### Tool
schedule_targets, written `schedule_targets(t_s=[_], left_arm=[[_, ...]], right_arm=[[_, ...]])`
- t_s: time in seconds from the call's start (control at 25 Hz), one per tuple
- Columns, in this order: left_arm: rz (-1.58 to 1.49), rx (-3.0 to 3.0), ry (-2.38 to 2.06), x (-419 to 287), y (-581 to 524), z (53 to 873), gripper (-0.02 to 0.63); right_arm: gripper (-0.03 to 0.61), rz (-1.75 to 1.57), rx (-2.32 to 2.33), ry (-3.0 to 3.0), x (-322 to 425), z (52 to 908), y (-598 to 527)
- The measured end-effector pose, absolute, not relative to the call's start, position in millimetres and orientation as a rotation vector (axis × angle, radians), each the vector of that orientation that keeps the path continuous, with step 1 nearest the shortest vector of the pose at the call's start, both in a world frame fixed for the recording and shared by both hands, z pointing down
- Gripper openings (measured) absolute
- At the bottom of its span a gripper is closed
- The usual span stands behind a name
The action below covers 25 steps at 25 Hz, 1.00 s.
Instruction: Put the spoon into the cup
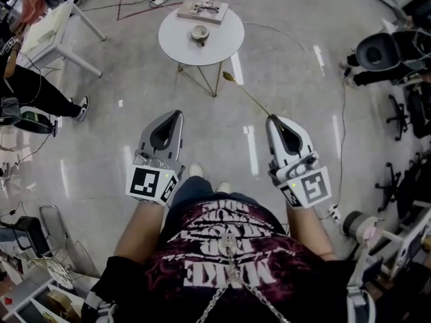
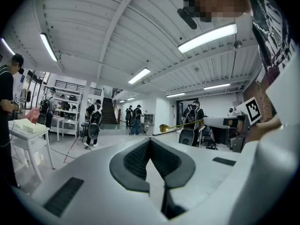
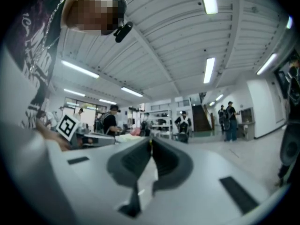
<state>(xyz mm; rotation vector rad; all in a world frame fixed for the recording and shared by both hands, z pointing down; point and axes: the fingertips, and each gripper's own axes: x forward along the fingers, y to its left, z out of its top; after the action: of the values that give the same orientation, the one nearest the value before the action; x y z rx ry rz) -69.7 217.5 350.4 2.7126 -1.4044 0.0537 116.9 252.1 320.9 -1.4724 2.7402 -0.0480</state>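
– Two claws are level in front of you and only one is working. Your right gripper point(image 1: 272, 118) is clamped on the handle end of the gold spoon point(image 1: 249, 98), with the bowl pointing ahead toward the round white table point(image 1: 172, 46).

– And your left gripper point(image 1: 178, 113)? Its own view shows the pads pressed together with nothing between them, so that one is shut and empty.

– Right. From the left gripper view you can see the spoon sticking out in the air, touching nothing but your right claw.

– So where does that leave you? The pick-up looks done, I'd say. The cup point(image 1: 199, 33) sits on the table top, near a flat book-like thing point(image 1: 202, 9), and it's well apart from the spoon's tip.

– Whether anything is already in that cup, I can't tell from up here; it's too small.

– By my reckoning, here's what's left. You close the gap across the open floor, bring the spoon's bowl above the cup's rim, and lower it in. Then you let those jaws part. Most of the job looks to be ahead of you.
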Motion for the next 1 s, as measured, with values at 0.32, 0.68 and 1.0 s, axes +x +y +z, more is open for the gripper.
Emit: schedule_targets(t_s=[0.32, 0.68, 1.0], left_arm=[[0.050, 2.731, -1.371, -102, 177, 344, 0.029], [0.033, 2.730, -1.365, -141, 139, 347, 0.029], [0.035, 2.716, -1.359, -180, 104, 355, 0.029]], right_arm=[[0.035, -0.045, -1.490, 2.729, 80, 315, 216], [0.035, -0.027, -1.500, 2.739, 40, 315, 178], [0.035, -0.026, -1.531, 2.734, 7, 316, 143]])
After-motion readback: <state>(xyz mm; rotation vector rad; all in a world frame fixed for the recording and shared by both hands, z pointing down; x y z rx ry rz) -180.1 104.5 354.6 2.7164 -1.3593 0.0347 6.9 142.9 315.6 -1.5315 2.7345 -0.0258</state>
